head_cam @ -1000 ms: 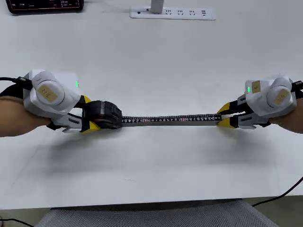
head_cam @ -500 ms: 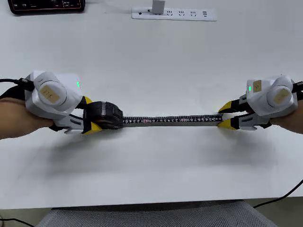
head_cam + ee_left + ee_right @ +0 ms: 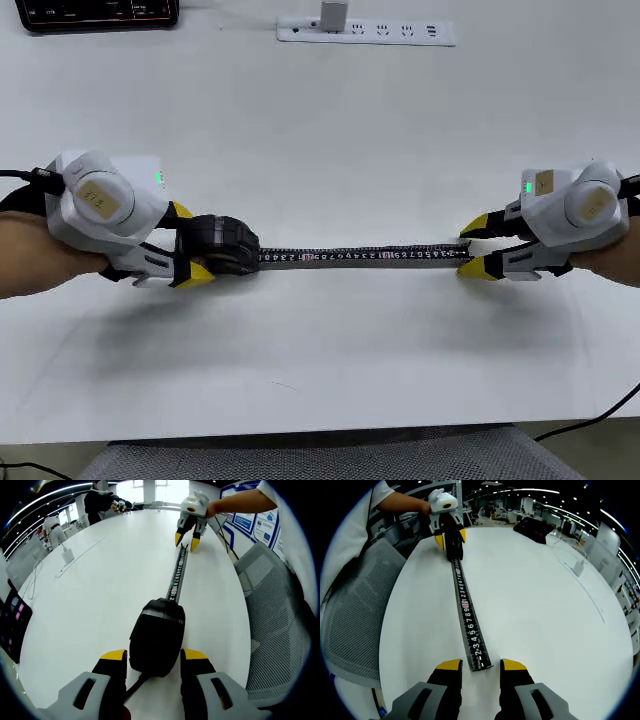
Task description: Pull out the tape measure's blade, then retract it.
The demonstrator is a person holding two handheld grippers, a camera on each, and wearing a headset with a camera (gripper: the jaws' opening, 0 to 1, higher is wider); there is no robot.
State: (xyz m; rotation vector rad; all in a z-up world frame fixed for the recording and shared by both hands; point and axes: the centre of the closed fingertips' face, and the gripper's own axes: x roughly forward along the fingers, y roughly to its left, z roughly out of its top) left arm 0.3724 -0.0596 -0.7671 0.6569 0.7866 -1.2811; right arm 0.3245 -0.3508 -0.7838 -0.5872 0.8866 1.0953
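The black, rubber-clad tape measure case (image 3: 218, 245) sits pinched between the yellow-tipped jaws of the left gripper (image 3: 188, 241), which are pressed against its two sides. Its dark numbered steel blade (image 3: 360, 254) runs straight out ahead of that gripper across the white workbench (image 3: 320, 130). We see the blade lying flat and drawn out, with its far end reaching the right gripper (image 3: 476, 247).

In the right gripper view the blade's tip rests between that gripper's two jaws. The jaws are spread, and bare table shows on either side of the tip, so nothing is being pinched there.

The blade's long axis runs in line with both grippers, from one straight to the other. The case lies directly ahead of the right gripper and well apart from it. The right gripper is nearer the tip, and the left alone holds the case. We judge the pull-out done and the retraction next, with the blade due to travel along that axis away from the right gripper.

We count one tape measure, one blade and two grippers. Beyond them are one white power strip (image 3: 365, 30) and one dark device (image 3: 95, 12) at the table's far edge.
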